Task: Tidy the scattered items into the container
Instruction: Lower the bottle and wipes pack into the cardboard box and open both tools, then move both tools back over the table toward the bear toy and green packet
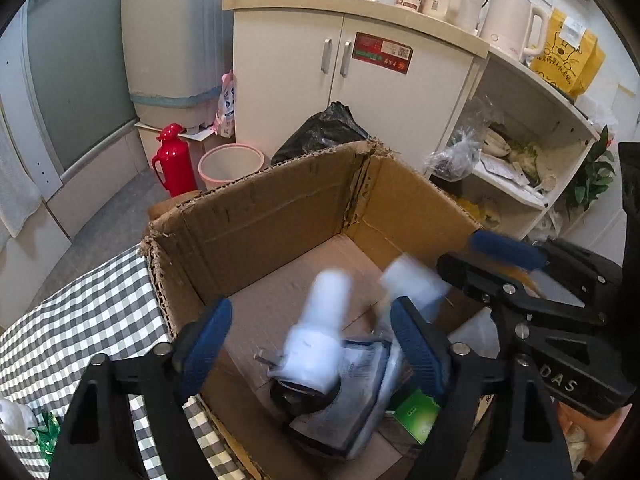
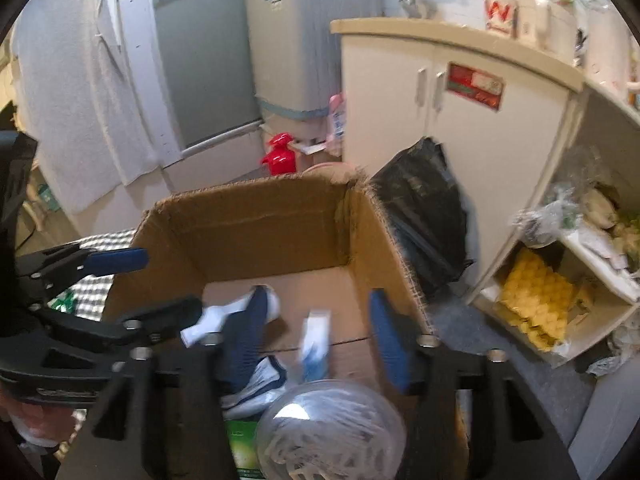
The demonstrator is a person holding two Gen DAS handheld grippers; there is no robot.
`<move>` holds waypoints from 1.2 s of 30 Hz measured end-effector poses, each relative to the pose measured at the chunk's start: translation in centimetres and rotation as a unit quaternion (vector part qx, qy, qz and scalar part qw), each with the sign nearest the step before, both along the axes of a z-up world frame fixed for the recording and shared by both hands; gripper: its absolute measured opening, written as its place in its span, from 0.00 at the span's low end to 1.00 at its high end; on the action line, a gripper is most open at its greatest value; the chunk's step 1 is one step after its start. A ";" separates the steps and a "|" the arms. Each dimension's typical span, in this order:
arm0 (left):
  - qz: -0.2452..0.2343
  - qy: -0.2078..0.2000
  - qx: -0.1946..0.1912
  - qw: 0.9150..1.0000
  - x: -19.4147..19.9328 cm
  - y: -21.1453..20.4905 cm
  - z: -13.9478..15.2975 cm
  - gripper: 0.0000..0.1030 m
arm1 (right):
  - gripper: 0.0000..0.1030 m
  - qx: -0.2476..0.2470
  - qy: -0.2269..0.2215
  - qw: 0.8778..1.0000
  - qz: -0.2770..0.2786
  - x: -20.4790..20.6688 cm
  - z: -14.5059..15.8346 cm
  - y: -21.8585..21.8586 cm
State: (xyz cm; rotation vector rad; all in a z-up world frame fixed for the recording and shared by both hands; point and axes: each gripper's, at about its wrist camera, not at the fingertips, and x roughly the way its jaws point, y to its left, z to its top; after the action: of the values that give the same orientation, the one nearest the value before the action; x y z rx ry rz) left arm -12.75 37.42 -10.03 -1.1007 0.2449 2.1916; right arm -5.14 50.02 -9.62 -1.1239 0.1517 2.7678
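Over the box (image 1: 260, 216), both grippers' fingers (image 1: 208, 344) (image 2: 390, 336) stand apart, empty, with a bottle (image 1: 324, 332) and carton (image 2: 316, 332) blurred beneath; best lift clear without catching the walls.

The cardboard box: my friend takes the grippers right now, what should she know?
Left gripper: open, over the cardboard box, with a blurred white bottle dropping between its fingers.
Right gripper: open, a small blue-and-white carton falling between its fingers.
Already in the box: a green packet, a grey wrapped pack, a clear round lid.
Left to do: a green-and-white wrapper lies on the checked cloth, outside the box.
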 end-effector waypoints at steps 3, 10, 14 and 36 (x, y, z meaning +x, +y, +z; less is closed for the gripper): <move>0.012 0.008 0.005 1.000 0.0 -0.8 0.9 0.82 | 0.59 -0.002 0.015 1.000 -0.002 0.6 0.9 -0.1; 0.038 0.030 0.020 0.999 0.5 -3.0 3.5 0.82 | 0.59 0.000 0.041 0.999 -0.003 1.7 2.9 -1.1; 0.053 0.044 0.026 0.997 1.2 -4.7 5.0 0.82 | 0.59 0.002 0.051 0.999 0.004 2.6 4.1 -2.2; 0.179 0.132 0.073 0.972 7.5 -21.3 13.6 0.94 | 0.84 0.027 0.140 0.987 0.068 7.0 11.2 -13.6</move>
State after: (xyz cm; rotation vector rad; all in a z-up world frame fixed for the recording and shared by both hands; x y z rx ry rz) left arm -5.22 16.16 3.52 -0.8184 -0.0052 2.6324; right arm 1.89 36.46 1.60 -0.7533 0.0322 3.0212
